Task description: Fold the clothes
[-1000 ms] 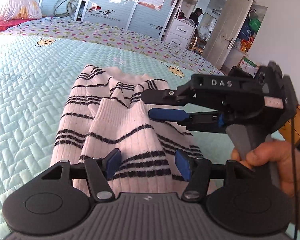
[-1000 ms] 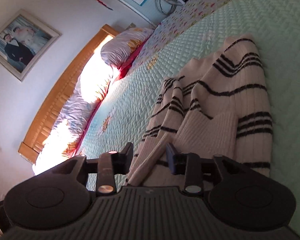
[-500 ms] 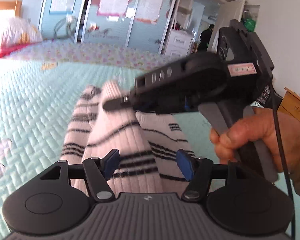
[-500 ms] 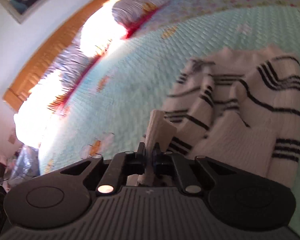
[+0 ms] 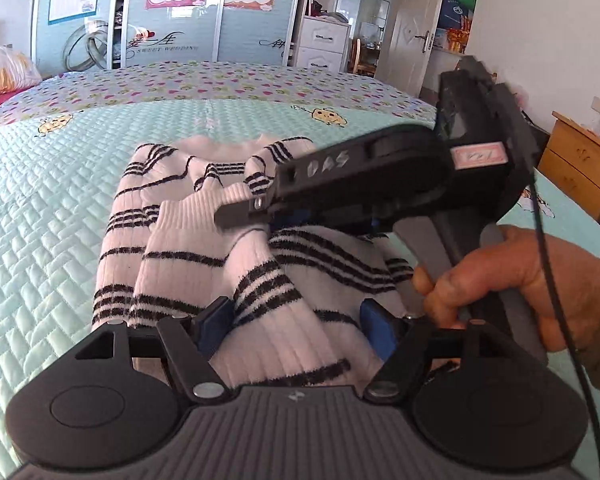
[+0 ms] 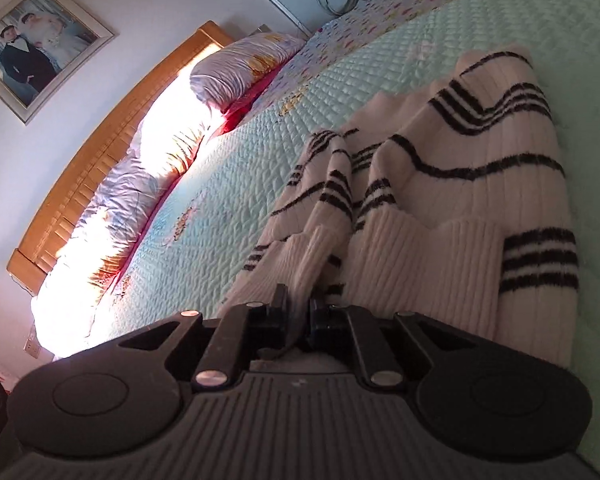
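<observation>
A white sweater with black stripes [image 5: 188, 240] lies bunched on the mint quilted bed [image 5: 40, 208]. My left gripper [image 5: 294, 326] is open just over the sweater's near end, with fabric lying between its blue pads. My right gripper [image 6: 298, 312] is shut on a ribbed cuff [image 6: 312, 256] of the sweater and holds it over the pile. In the left wrist view the right gripper [image 5: 240, 214] reaches in from the right, held by a hand [image 5: 512, 276], and its tip pinches the ribbed cuff [image 5: 196, 216]. The rest of the sweater [image 6: 460, 184] spreads away across the quilt.
Pillows [image 6: 236, 68] and a wooden headboard [image 6: 112, 152] line one side of the bed. Wardrobes with glass doors [image 5: 172, 12] and a white door [image 5: 404, 28] stand beyond the far edge. A wooden cabinet [image 5: 576, 164] is at the right.
My right gripper closed on the ribbed cuff and lifted it, then brought it lower over the sweater. The left gripper stayed open at the near end.
</observation>
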Demonstrator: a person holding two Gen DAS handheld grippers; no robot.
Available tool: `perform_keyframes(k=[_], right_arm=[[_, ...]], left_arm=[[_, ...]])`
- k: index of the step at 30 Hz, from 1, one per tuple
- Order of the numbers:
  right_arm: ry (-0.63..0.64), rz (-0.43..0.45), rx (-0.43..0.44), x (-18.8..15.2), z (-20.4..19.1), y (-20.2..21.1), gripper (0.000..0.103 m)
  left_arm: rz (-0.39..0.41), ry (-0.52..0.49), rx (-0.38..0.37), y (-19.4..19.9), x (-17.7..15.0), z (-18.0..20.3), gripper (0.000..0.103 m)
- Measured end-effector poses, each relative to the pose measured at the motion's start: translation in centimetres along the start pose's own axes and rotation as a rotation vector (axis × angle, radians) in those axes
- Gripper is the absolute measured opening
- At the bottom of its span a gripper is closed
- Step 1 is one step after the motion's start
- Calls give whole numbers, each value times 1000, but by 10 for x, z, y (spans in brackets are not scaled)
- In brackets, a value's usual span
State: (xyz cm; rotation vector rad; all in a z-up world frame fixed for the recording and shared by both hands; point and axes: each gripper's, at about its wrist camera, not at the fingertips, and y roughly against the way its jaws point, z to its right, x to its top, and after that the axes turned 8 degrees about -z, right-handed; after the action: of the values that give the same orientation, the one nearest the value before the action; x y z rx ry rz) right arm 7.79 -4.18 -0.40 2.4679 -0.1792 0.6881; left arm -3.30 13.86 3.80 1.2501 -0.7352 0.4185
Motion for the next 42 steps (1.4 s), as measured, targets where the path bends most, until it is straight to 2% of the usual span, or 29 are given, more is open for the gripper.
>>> perform_keyframes(k=[1,3,6,9,11,12,17,20,24,26,27,28,29,33,36,40,42], right_arm=[[7,36,10,1,-4,9,40],[-12,126,47,1,-8,33,49],[-70,175,52,-3,-4,61,50],[-150,155,90,-14,6,77,50],[-216,149,157,-26,12,82,50],[-248,146,156,-33,13,84,50],[-379,112,105,-69,18,95,50],[-378,48,112,-89,12,89,50],[-364,38,124,-97,9,79,50],[-308,47,133,-94,4,76,46],[-271,39,131,-92,1,75,26],[-245,25,142,-91,-2,73,15],[-223,9,157,-89,-5,72,13],[-127,-11,106,-80,-15,77,7],[-69,-7,84,-66,-21,88,7],[18,-34,46,-48,-29,108,3],[22,-62,36,-48,-23,111,3]], left_arm=[[1,-8,0,2,-4,6,73],[8,-13,4,5,-5,9,73],[50,-2,-1,15,-3,8,73],[126,-12,-67,32,1,7,73],[170,3,-140,39,4,3,73],[173,26,-158,39,7,-1,73],[126,268,-267,26,16,-35,73],[95,310,-246,16,12,-39,73],[69,369,-246,12,2,-43,73],[61,385,-244,11,-3,-44,73],[55,366,-235,10,-2,-41,73],[50,345,-218,8,-1,-38,73],[49,338,-212,7,-1,-37,73],[57,374,-240,7,-5,-46,73],[55,368,-237,7,-6,-49,73],[52,360,-233,7,-7,-52,73],[52,355,-229,6,-6,-51,73]])
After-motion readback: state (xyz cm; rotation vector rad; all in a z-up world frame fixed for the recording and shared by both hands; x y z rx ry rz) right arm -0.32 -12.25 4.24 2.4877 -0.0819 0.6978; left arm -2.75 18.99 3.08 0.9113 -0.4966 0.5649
